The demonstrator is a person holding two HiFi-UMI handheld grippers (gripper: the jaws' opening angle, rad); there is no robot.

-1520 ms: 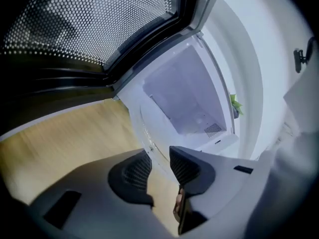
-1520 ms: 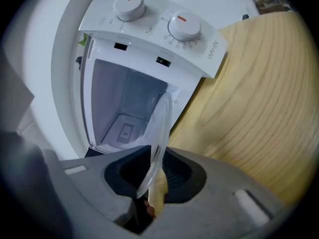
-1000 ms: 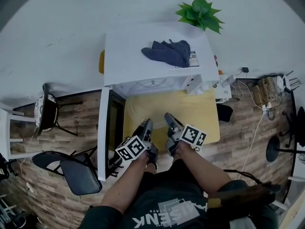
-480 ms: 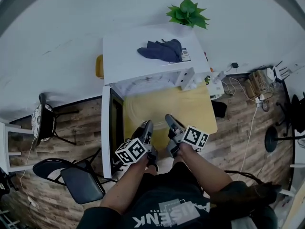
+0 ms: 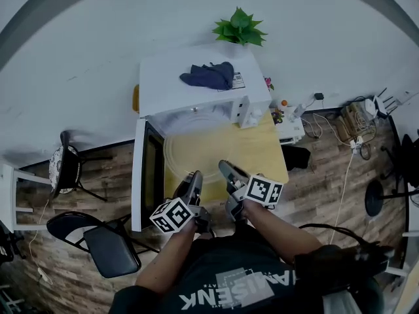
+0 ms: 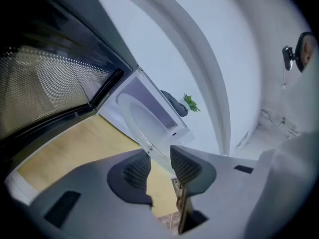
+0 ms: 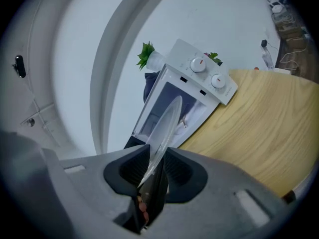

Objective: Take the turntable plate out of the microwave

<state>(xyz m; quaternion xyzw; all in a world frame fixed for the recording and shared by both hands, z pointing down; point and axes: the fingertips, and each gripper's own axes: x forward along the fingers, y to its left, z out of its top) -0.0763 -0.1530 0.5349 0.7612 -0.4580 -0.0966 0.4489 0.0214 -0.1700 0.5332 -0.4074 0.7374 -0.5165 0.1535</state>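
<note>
Withdrawal step: left gripper point(image 6: 158, 166) and right gripper point(image 7: 155, 166) fingers clamp turntable plate point(image 5: 196, 150) rim ahead of microwave point(image 5: 196, 87); next likely needs level set-down on desk point(image 5: 258, 152) below fingers.

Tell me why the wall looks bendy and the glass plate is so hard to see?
Head view: the wide lens curves the wall, and the clear turntable plate almost melts into the yellow table. Right gripper view: the plate shows edge-on as a pale sliver. Left gripper view: the picture's outer edges go dark.
</note>
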